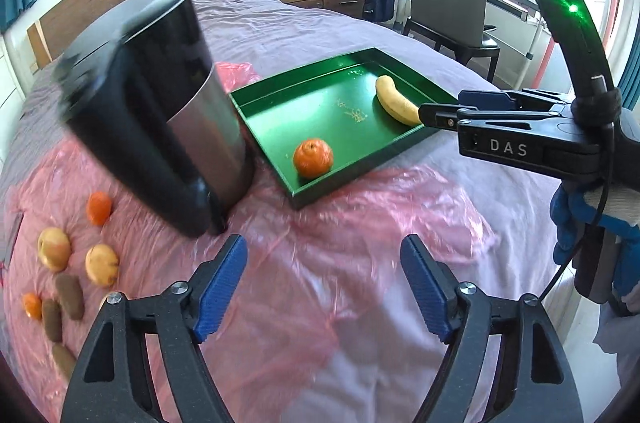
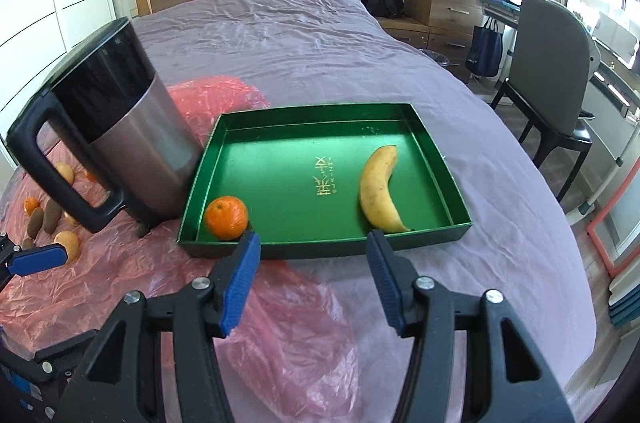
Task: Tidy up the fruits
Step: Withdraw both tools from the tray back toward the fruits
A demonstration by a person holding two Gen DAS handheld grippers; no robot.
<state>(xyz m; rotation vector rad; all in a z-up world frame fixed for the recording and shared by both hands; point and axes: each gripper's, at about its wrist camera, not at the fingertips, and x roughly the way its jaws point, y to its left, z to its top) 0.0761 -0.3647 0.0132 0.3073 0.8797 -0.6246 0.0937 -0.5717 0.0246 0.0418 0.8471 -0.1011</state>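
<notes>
Both hand-held grippers, left [image 1: 324, 287] and right [image 2: 314, 283], hang wide and empty, probably between picks, since the shallow green rectangular tray [image 2: 436, 159] already gathers a round orange tangerine [image 2: 226, 217] and yellow banana [image 2: 378, 189].

Both wrist views look forward over the bed, sharing the green tray [image 1: 394, 143] [image 2: 456, 179] and kettle [image 1: 160, 111] [image 2: 132, 127].

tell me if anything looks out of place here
A black-and-steel electric kettle stands on the pink plastic sheet beside the green tray, among fruit. It leans in both views, though the fisheye may exaggerate that. Yellowish specks show on the tray floor in the left view.
</notes>
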